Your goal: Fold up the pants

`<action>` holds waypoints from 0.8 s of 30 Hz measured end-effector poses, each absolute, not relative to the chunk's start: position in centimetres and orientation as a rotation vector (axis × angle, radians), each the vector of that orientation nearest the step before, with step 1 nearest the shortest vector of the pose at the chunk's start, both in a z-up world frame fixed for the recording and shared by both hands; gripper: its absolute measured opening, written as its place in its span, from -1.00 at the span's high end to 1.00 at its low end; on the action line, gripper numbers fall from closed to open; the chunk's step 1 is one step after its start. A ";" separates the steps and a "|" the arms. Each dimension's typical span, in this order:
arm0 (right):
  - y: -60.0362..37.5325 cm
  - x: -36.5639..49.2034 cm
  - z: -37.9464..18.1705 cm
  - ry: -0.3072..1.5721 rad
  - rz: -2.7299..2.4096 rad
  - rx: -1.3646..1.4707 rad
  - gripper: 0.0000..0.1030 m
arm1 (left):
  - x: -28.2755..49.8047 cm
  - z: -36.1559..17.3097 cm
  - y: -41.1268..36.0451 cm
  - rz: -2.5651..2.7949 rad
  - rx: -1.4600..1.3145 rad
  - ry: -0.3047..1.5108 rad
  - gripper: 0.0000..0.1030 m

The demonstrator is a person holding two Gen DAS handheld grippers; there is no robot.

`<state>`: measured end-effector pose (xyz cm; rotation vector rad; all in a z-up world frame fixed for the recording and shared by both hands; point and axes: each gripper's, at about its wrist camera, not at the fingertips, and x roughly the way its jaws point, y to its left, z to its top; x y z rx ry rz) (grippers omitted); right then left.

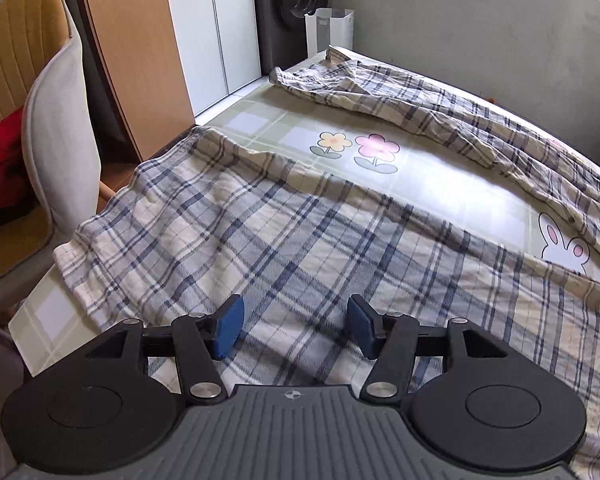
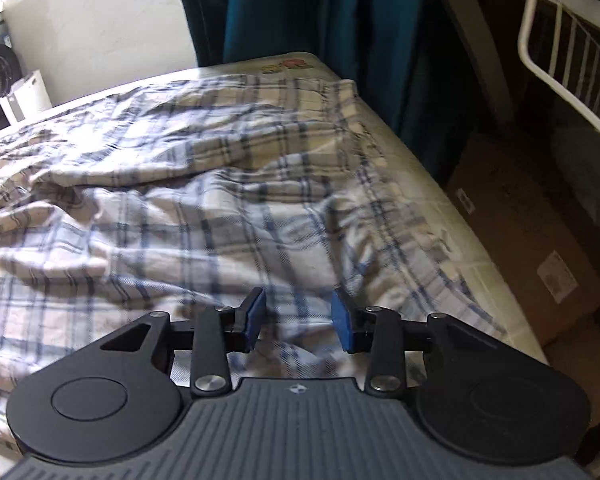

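Left wrist view: chair (image 1: 40, 120) upper left, plaid pants (image 1: 300, 232) spread across the desk (image 1: 440, 176), one leg running along the upper right. Left claw (image 1: 296, 326) at bottom centre, jaws apart, nothing between them. Right wrist view: pants (image 2: 180, 184) rumpled mid-frame; right claw (image 2: 298, 320) partly open, empty, above the fabric.

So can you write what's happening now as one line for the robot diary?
step: fold pants | pants: spread on table, legs apart | left gripper: open, empty | right gripper: open, empty
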<state>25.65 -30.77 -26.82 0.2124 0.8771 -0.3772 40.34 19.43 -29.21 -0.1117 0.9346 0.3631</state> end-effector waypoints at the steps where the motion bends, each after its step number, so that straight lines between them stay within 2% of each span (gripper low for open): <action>1: -30.9 25.4 -26.8 0.876 -0.378 0.221 0.26 | 39.8 -29.3 19.3 0.358 -0.106 0.939 -0.18; 5: -31.5 24.7 -26.8 0.878 -0.381 0.250 0.25 | 38.0 -29.3 18.9 0.338 -0.100 0.948 -0.15; 7: -31.5 24.7 -26.6 0.880 -0.382 0.258 0.25 | 37.8 -28.9 18.5 0.310 -0.098 0.960 0.01; 8: -31.5 24.7 -26.5 0.874 -0.372 0.271 0.25 | 37.8 -28.7 18.4 0.288 -0.097 0.963 0.18; 9: -31.5 24.8 -26.2 0.861 -0.354 0.287 0.25 | 38.0 -28.3 18.1 0.262 -0.107 0.963 0.22; 16: -31.1 27.4 -21.8 0.728 -0.269 0.282 0.24 | 40.9 -22.9 15.8 0.101 -0.134 0.834 0.24; 20: -32.4 30.3 -19.1 0.662 -0.252 0.290 0.13 | 43.6 -19.3 14.0 0.023 -0.138 0.740 0.24; 24: -34.5 33.8 -18.3 0.624 -0.274 0.284 0.11 | 47.2 -17.4 11.1 -0.038 -0.133 0.695 0.24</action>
